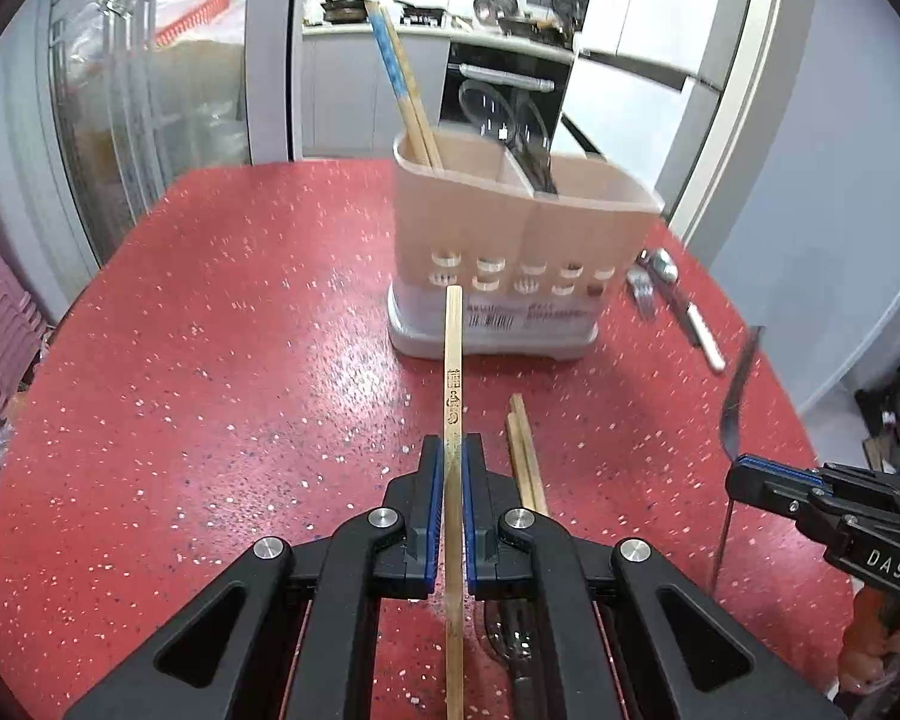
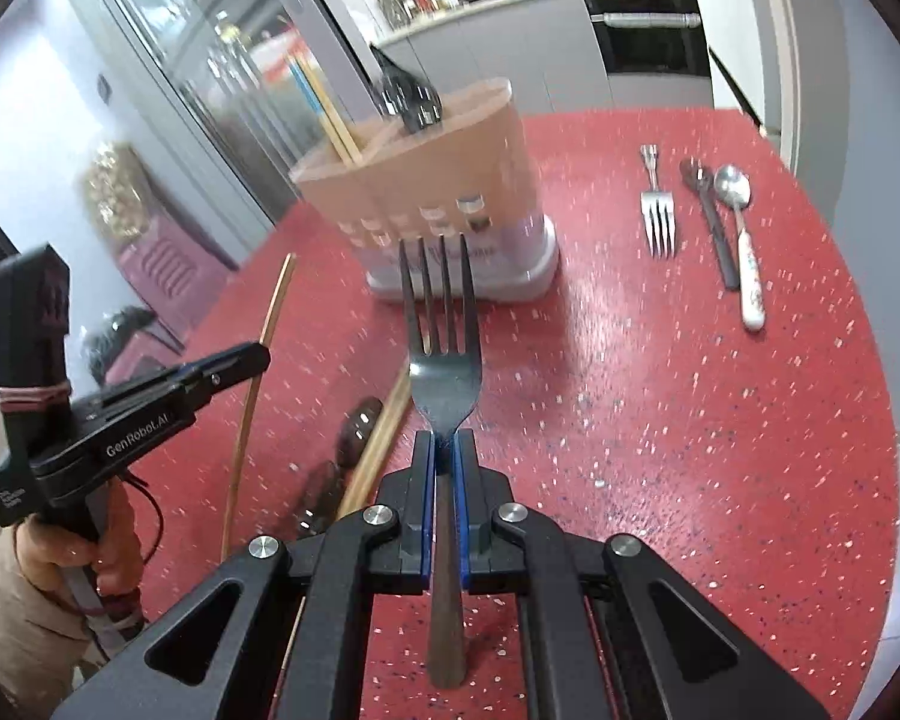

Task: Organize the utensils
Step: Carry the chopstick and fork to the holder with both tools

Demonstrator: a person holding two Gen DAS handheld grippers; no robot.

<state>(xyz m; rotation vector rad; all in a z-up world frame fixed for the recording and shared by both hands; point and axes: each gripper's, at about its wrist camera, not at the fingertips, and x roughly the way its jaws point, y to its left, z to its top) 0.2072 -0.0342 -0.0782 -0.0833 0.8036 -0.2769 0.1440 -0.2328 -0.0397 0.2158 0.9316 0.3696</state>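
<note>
A beige utensil holder (image 1: pixel 510 240) with a white base stands on the red table; it also shows in the right wrist view (image 2: pixel 438 180). Chopsticks (image 1: pixel 405 90) stand in its left compartment and dark utensils (image 1: pixel 528 138) in another. My left gripper (image 1: pixel 452 450) is shut on a wooden chopstick (image 1: pixel 453 372), held above the table and pointing at the holder. My right gripper (image 2: pixel 444 444) is shut on a metal fork (image 2: pixel 444 336), tines toward the holder. The right gripper (image 1: pixel 774 480) shows in the left wrist view and the left gripper (image 2: pixel 234 366) in the right wrist view.
On the red table (image 2: pixel 690 420) lie a fork (image 2: pixel 657 210), a dark spoon (image 2: pixel 711 222) and a white-handled spoon (image 2: pixel 744 252) right of the holder. Two chopsticks (image 1: pixel 525 456) and a dark utensil (image 2: pixel 342 456) lie near the front. Kitchen cabinets stand behind.
</note>
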